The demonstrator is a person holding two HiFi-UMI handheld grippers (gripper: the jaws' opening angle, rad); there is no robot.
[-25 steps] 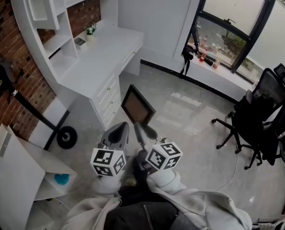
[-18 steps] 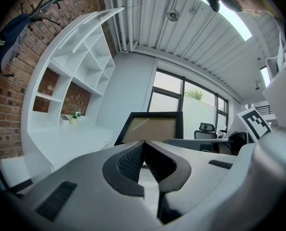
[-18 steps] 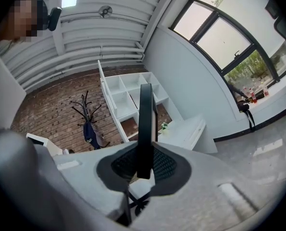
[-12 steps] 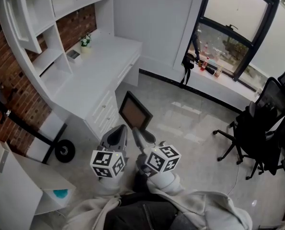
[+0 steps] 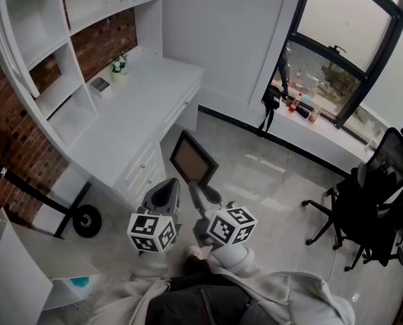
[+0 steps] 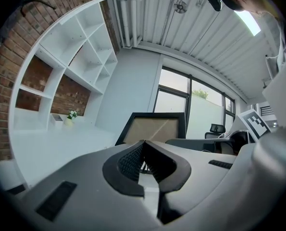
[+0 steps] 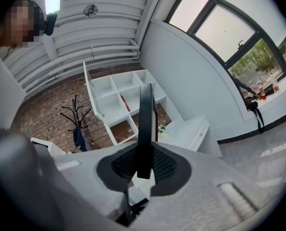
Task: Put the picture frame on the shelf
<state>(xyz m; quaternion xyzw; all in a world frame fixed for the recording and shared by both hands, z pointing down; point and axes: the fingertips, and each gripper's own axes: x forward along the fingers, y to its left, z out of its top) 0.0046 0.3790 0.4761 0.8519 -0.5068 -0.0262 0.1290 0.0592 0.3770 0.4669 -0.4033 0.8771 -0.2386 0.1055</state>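
The picture frame (image 5: 193, 158), black-edged with a brown panel, is held upright over the floor by its lower edge. My right gripper (image 5: 197, 189) is shut on it. In the right gripper view the frame (image 7: 145, 124) stands edge-on between the pads, with the white shelf (image 7: 118, 100) beyond it. My left gripper (image 5: 164, 193) hangs just left of the frame, shut and empty. In the left gripper view its jaws (image 6: 143, 146) meet, with the frame (image 6: 155, 129) behind them. The curved white shelf (image 5: 49, 80) rises at the upper left above a white desk (image 5: 137, 110).
A small potted plant (image 5: 119, 65) stands at the back of the desk. A black office chair (image 5: 374, 205) is at the right, with bottles (image 5: 299, 103) on the window sill. A white cabinet (image 5: 18, 266) and a black round base (image 5: 86, 221) are at lower left.
The shelf and desk have come closer and sit lower in the head view. Both grippers keep the same pose, and the frame stays held in the right one.
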